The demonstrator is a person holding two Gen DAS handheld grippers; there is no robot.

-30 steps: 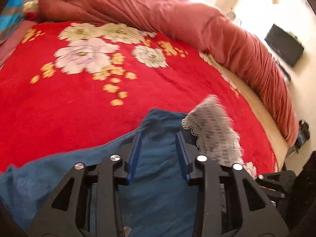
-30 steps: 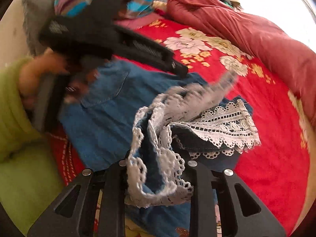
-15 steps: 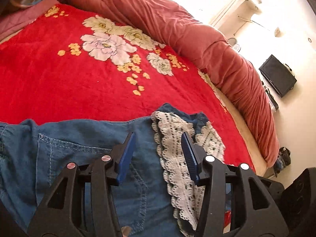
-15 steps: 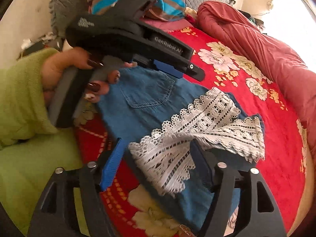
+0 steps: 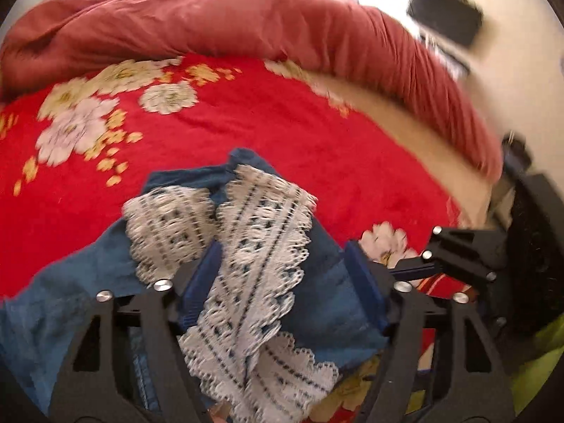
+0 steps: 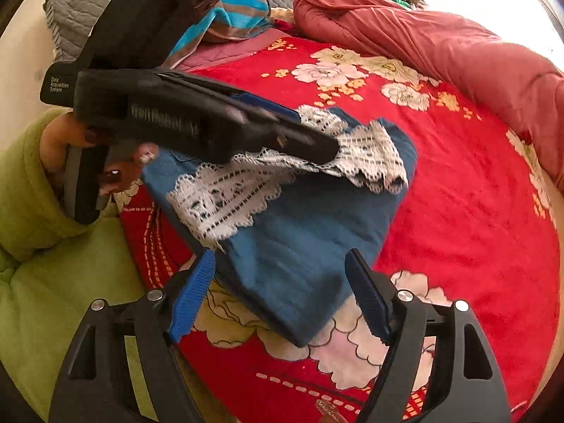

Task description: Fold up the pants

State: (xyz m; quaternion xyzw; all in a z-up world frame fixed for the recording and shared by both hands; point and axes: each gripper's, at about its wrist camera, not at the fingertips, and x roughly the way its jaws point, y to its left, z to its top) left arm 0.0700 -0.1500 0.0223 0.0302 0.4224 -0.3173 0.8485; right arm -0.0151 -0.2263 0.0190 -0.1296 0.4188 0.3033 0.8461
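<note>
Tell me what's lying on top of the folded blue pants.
White lace trim from the pant hems drapes across the blue pants, which rest on the red blanket. The left gripper hides part of the lace.

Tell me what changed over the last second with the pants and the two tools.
The right tool let go of the lace hem it was carrying; its jaws are opening, with nothing gripped. The left tool is opening too, the lace merely lying between its fingers. The denim pants went from a lifted bunch to a folded stack, lace cuffs on top. The red floral blanket and rolled quilt stayed put.
</note>
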